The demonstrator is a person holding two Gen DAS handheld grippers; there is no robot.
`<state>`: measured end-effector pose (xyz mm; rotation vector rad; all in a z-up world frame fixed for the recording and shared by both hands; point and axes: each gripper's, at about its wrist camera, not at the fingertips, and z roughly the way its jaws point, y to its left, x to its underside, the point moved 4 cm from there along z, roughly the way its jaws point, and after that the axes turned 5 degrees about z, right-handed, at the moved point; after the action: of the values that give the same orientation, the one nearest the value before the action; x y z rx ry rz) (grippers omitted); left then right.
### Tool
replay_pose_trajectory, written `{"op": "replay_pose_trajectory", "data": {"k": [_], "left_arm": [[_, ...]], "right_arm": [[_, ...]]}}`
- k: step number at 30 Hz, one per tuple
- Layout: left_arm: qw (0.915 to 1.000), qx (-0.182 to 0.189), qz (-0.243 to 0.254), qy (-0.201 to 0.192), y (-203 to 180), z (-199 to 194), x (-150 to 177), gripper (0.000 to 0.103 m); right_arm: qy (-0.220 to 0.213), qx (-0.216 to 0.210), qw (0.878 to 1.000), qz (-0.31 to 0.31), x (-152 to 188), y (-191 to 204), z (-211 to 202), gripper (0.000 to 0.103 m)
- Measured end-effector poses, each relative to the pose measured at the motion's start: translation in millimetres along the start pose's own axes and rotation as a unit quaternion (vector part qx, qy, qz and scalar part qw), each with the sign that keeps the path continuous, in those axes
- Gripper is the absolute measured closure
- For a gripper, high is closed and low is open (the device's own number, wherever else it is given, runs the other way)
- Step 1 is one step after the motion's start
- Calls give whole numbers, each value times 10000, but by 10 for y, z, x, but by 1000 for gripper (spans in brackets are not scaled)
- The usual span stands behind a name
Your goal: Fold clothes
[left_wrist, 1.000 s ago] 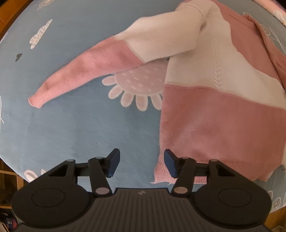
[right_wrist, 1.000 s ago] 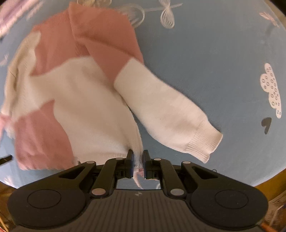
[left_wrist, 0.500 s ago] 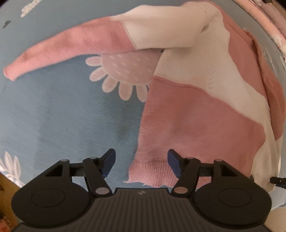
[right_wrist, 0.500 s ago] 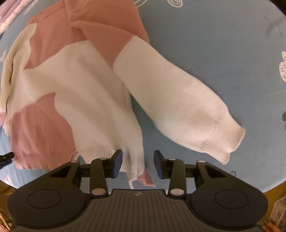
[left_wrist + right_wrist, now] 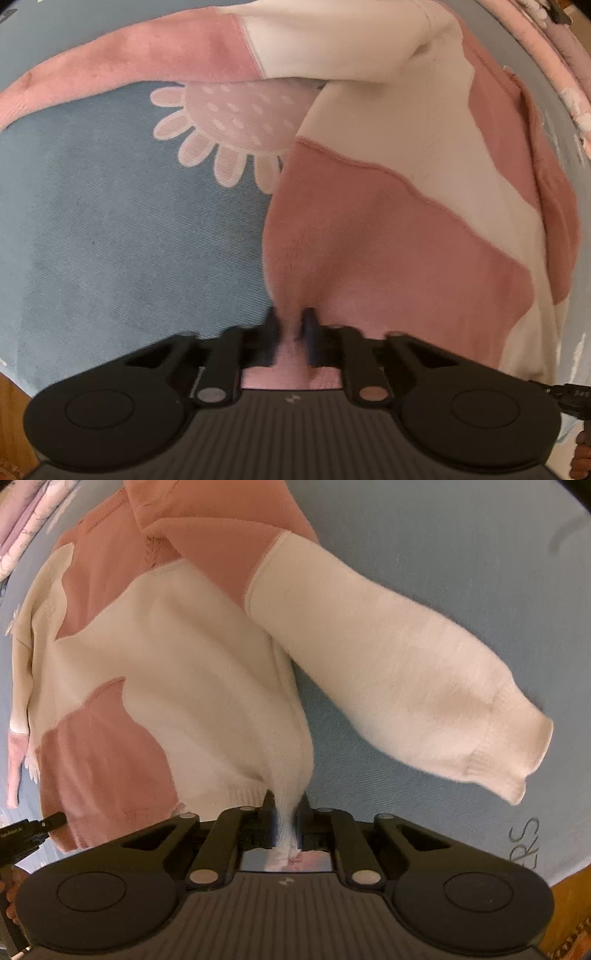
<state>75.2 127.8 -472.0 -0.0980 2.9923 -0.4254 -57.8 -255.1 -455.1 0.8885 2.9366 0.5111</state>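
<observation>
L gripper (image 5: pixel 291 332) sits at the near edge of the bed, jaws narrow and pinched on the pink hem corner of the sweater (image 5: pixel 388 240); they have just been closing, w/ the knit between them. R gripper (image 5: pixel 285 814) does the same at the other hem corner, jaws narrow on a bunched tuft of cream rib, also just closed after a brief re-open, prob. to get a deeper bite. Holding both bottom corners at once makes sense: it keeps the hem taut and square so the lower half can be lifted and carried as one straight edge instead of sagging in the middle.

Sweater lies flat on the blue bedspread (image 5: pixel 110 258), hem toward the near edge, neck toward the far edge. Both grippers point steeply down, which suits a pinch on cloth lying flat.

Further out, the sleeves are spread to either side, not yet folded in. Pink-cuffed sleeve (image 5: pixel 129 59) runs toward the L side, over a printed flower (image 5: pixel 229 125). Cream sleeve (image 5: pixel 406 672) angles out toward the R side, cuff resting on bare spread. Since they stick out, a bottom-up fold now would prob. leave them trailing, so they need tucking at some point.

At the far edge, a pale printed cloth (image 5: pixel 546 66) lies beyond the shoulder, apart from the work.
</observation>
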Motion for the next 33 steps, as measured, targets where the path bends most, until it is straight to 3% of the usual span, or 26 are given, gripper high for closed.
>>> {"op": "replay_pose_trajectory", "data": {"k": [9, 17, 25, 30, 33], "left_arm": [[9992, 186, 333, -142, -232, -544, -19, 97], [9980, 304, 515, -196, -183, -1041, -172, 99], [9985, 307, 454, -27, -87, -1275, 98, 99], [9989, 270, 350, 177, 14, -1122, 298, 99], [9989, 61, 374, 282, 86, -941, 371, 99]], "right_arm": [[-43, -150, 9999, -67, 63, 88, -492, 92], [-102, -263, 9984, -495, 95, 247, -950, 93], [221, -152, 9968, -750, 270, 331, -912, 93], [377, 103, 9972, -632, 331, 194, -668, 93], [463, 285, 9969, -575, 335, 125, -509, 93]]}}
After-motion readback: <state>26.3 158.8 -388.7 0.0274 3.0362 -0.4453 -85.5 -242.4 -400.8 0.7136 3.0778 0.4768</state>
